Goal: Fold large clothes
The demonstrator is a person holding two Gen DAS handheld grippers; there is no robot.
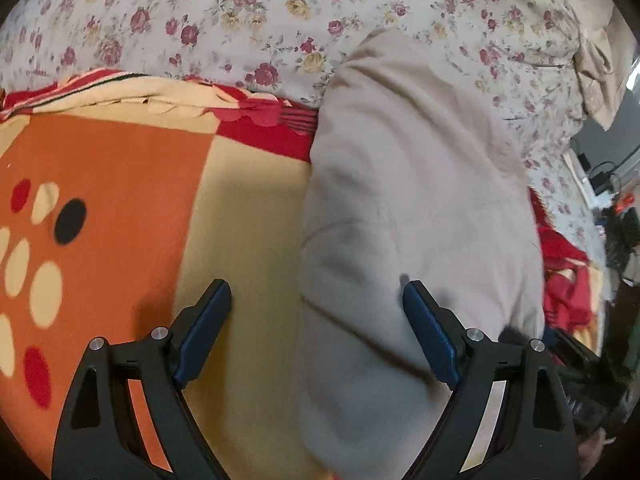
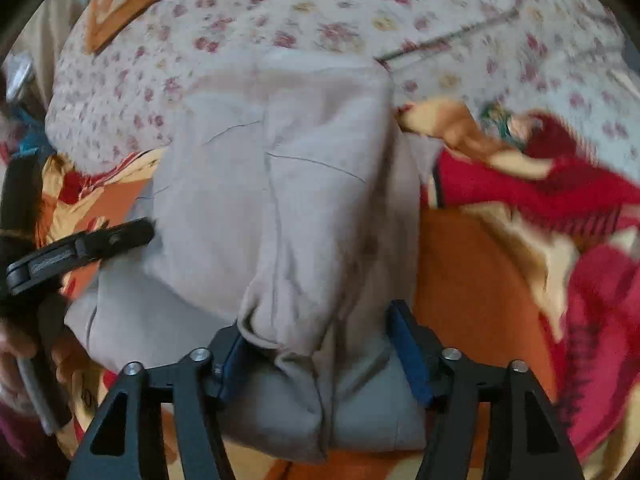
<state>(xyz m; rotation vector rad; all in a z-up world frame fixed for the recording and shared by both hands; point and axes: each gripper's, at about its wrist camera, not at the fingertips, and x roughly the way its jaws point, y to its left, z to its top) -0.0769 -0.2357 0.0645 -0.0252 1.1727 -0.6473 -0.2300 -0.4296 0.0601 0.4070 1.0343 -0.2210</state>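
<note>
Between the spread fingers of the right tool (image 2: 316,344), a fold of the grey garment (image 2: 280,184) hangs loose, ungripped. Left tool (image 1: 316,320) is open too, above its near edge. Garment lies partly folded on the blanket (image 1: 120,160); flattening remains.

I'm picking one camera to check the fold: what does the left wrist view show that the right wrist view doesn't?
Left wrist only: the dotted pattern on the orange blanket and the open left gripper's own fingers. Right wrist only: the right gripper straddling a bunched fold, and the garment's seams. Both: the beige garment lying on the blanket, with the floral sheet behind.
</note>
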